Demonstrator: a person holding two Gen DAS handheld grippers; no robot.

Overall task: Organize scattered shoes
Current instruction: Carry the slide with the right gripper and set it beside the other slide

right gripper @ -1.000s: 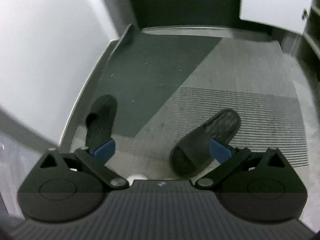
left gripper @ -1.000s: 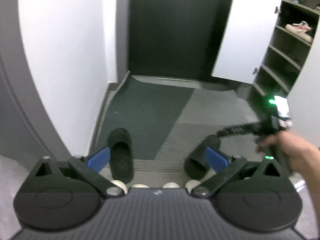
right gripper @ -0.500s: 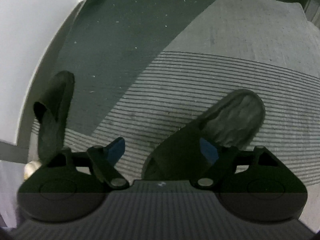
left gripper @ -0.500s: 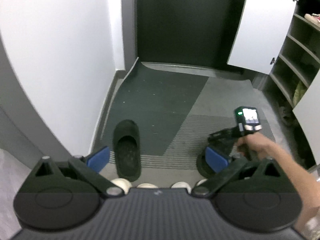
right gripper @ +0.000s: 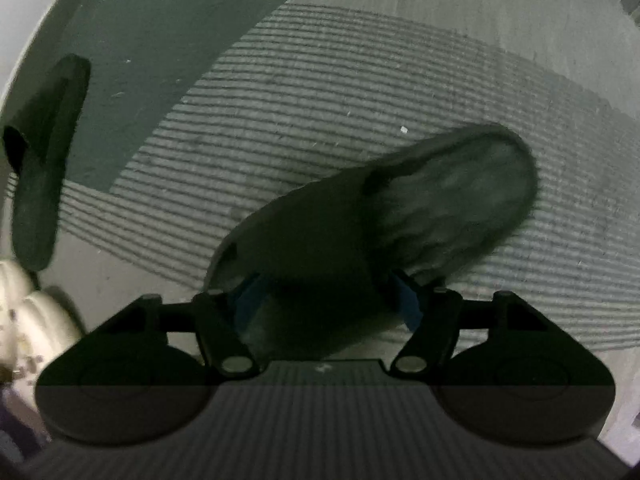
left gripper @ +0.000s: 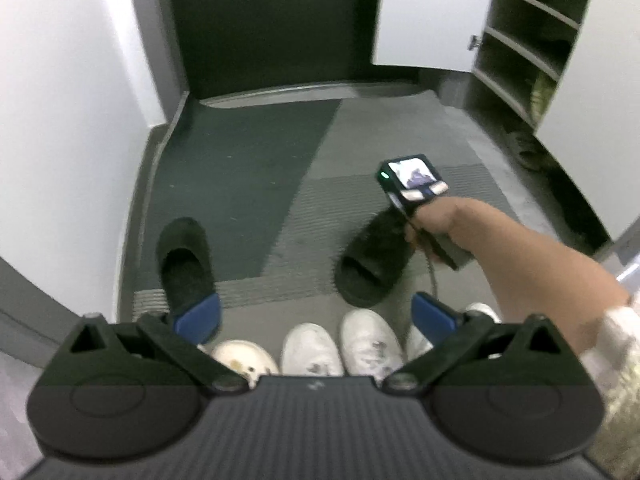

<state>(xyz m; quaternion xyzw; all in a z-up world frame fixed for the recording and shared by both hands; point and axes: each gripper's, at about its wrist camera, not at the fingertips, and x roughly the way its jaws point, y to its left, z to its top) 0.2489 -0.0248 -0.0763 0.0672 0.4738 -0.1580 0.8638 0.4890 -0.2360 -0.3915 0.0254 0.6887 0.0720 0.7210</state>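
- Since a second ago your right gripper (right gripper: 326, 300) has dropped from well above the mat to straddle the right slipper (right gripper: 400, 216), and its jaws have narrowed
- Your right gripper's jaws are closing now, with that slipper's heel end between them; you cannot tell whether the blue pads already press on it
- Your right hand (left gripper: 436, 228) holds that gripper pointing down at about 2 o'clock in the left wrist view
- Your left gripper (left gripper: 316, 314) is released, jaws wide with nothing between them
- The left slipper (left gripper: 184, 264) lies at 9 o'clock on the striped mat (left gripper: 312, 208), well apart from its mate, its heel just beside your left blue pad
- White shoes (left gripper: 344, 344) sit in a row at 6 o'clock
- A shoe cabinet (left gripper: 524, 40) stands open at 1 o'clock
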